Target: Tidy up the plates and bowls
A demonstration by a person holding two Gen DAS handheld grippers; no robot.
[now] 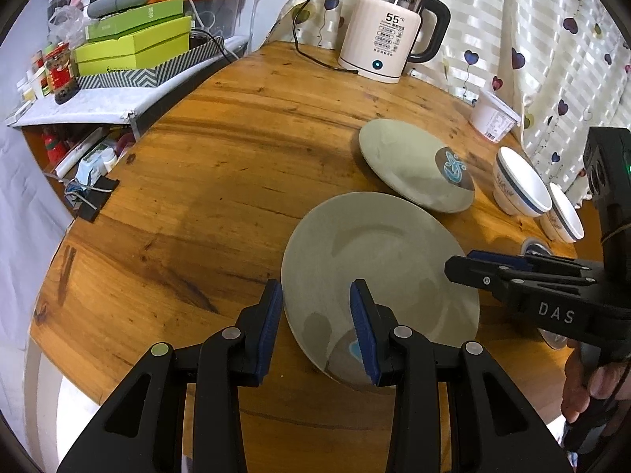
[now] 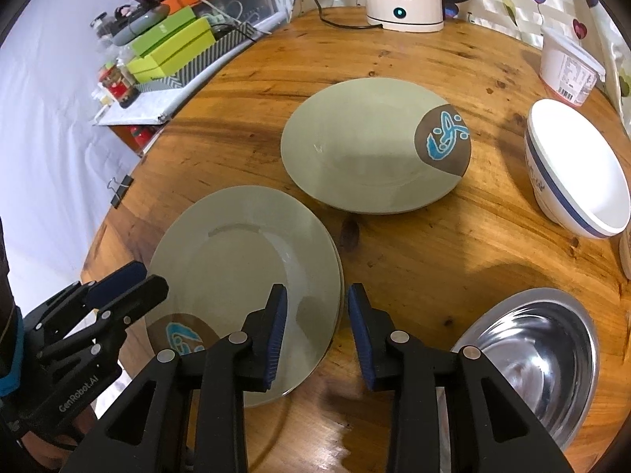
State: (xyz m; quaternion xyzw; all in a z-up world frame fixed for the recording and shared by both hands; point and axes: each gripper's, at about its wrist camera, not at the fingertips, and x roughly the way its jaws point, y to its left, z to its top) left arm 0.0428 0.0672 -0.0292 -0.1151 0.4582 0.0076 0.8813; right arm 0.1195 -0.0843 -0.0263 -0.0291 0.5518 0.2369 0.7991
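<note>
Two grey-green plates with a brown and blue fish patch lie on the round wooden table (image 1: pixel 197 197). The near plate (image 1: pixel 378 272) (image 2: pixel 244 276) sits between both grippers. The far plate (image 1: pixel 410 161) (image 2: pixel 366 146) lies behind it. My left gripper (image 1: pixel 315 331) is open, its jaws straddling the near plate's left rim. My right gripper (image 2: pixel 315 331) is open, its jaws straddling that plate's right rim; it also shows in the left wrist view (image 1: pixel 493 268). Two white bowls with a blue band (image 1: pixel 520 185) (image 1: pixel 564 216) stand at the right; one shows in the right wrist view (image 2: pixel 579 173). A steel bowl (image 2: pixel 540 354) sits near right.
A white electric kettle (image 1: pixel 386 39) with a black cord stands at the table's far edge. A white tub (image 1: pixel 495 114) stands by the curtain. A cluttered side shelf (image 1: pixel 130 55) with green boxes lies to the left. Binder clips (image 1: pixel 90 201) hang on the table's left edge.
</note>
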